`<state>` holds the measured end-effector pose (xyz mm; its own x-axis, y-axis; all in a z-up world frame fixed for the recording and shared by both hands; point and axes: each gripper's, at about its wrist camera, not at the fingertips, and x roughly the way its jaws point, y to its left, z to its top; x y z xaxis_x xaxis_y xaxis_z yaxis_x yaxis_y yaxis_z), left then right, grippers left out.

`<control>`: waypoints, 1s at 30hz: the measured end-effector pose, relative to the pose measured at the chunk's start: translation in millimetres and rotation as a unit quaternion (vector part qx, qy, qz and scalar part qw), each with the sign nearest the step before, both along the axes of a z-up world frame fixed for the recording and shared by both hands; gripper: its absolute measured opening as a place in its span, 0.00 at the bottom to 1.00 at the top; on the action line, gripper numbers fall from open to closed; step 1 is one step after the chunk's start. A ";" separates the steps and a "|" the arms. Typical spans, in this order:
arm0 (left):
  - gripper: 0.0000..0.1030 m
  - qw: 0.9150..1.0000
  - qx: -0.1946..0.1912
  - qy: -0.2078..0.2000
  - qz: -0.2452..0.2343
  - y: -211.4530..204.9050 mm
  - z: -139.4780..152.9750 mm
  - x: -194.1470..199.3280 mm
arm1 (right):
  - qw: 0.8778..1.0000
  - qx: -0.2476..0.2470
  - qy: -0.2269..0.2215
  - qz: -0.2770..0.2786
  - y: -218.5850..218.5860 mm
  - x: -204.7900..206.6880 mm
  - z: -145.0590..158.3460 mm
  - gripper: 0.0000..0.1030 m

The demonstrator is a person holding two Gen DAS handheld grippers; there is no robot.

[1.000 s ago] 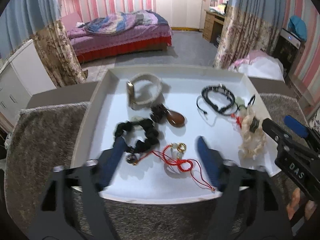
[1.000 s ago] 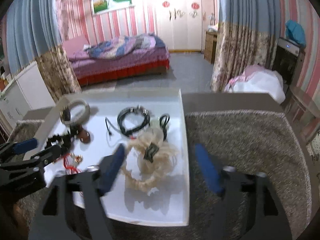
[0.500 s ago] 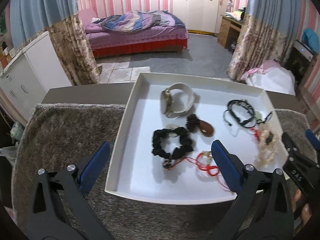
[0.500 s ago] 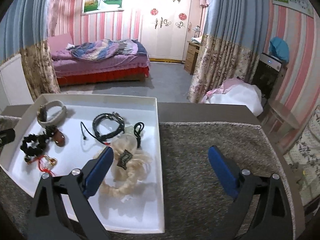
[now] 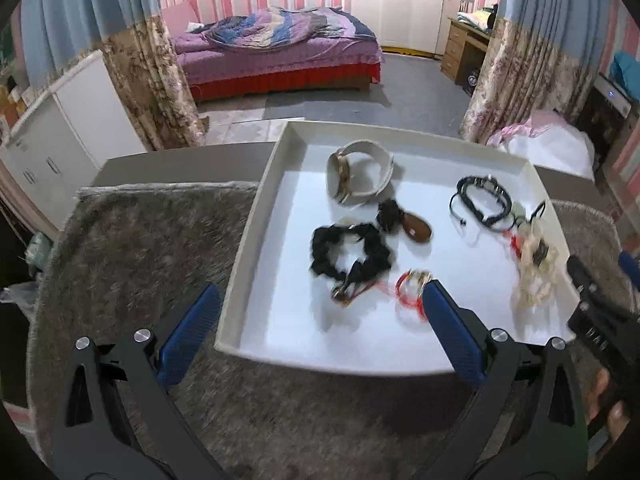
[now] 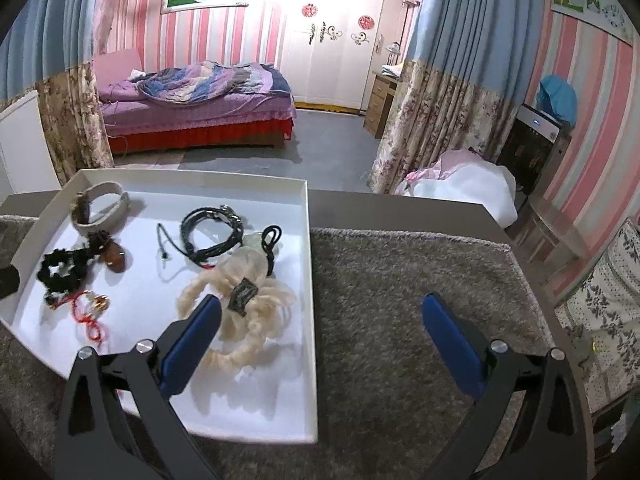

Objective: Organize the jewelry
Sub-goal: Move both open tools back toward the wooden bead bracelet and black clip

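All the jewelry sits in the white tray on the shaggy mat. Cream braided piece by tray's right wall: soft, light, floppy; prob best pinched at its dark tag. Red cord w/ gold charm, tray front: thin, snag-prone. Left gripper wide open, holds nothing. Right gripper jaws opening, nothing betw them. Only left view shows a hand; right view shows the black cord bracelet sharper.
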<state>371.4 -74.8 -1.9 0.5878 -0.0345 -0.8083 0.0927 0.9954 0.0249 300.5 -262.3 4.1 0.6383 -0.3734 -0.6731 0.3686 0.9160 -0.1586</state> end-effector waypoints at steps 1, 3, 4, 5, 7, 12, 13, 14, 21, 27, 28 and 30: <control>0.97 1.000 0.005 -0.002 0.001 1.8 2.2 -5.7 | 1.000 0.001 -0.002 0.003 2.5 -4.1 2.9 0.97; 0.97 1.000 0.009 -0.004 0.000 7.2 6.4 -17.4 | 1.000 0.001 -0.005 0.012 9.1 -13.9 9.5 0.97; 0.97 1.000 0.008 -0.004 0.001 11.0 8.0 -25.9 | 1.000 0.002 -0.005 0.016 13.0 -21.8 13.9 0.97; 0.97 1.000 0.007 -0.004 0.001 14.8 9.2 -33.4 | 1.000 0.005 -0.005 0.019 16.2 -30.0 16.9 0.97; 0.97 1.000 0.006 -0.004 -0.001 22.1 9.7 -49.8 | 1.000 0.012 -0.009 0.023 20.5 -44.4 21.0 0.97; 0.97 1.000 -0.010 -0.007 -0.001 40.6 10.8 -92.7 | 0.999 0.025 -0.016 0.032 30.0 -81.5 27.5 0.98; 0.97 1.000 -0.013 -0.006 -0.003 42.6 10.8 -100.7 | 0.999 0.027 -0.016 0.034 32.5 -87.6 29.4 0.98; 0.97 1.000 -0.015 -0.006 -0.004 44.6 10.8 -108.8 | 0.999 0.028 -0.015 0.036 33.7 -93.6 30.0 0.98; 0.97 0.999 -0.021 -0.021 -0.011 52.1 7.8 -162.1 | 0.997 0.051 -0.031 0.046 43.8 -139.8 32.5 0.98; 0.97 0.999 -0.019 -0.027 -0.032 47.8 -12.4 -198.2 | 0.995 0.073 -0.039 0.062 51.4 -171.9 13.8 0.98; 0.97 0.999 -0.016 -0.027 -0.034 46.6 -15.6 -200.0 | 0.995 0.075 -0.041 0.059 51.5 -173.5 10.9 0.98; 0.97 0.999 -0.012 -0.029 -0.039 44.2 -21.3 -205.5 | 0.994 0.078 -0.046 0.059 51.5 -176.5 5.4 0.98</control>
<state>165.9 -30.6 -23.2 0.6280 -0.1010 -0.7716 0.1684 0.9857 0.0081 124.0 -210.7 9.5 0.7334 -0.1891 -0.6530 0.2645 0.9642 0.0179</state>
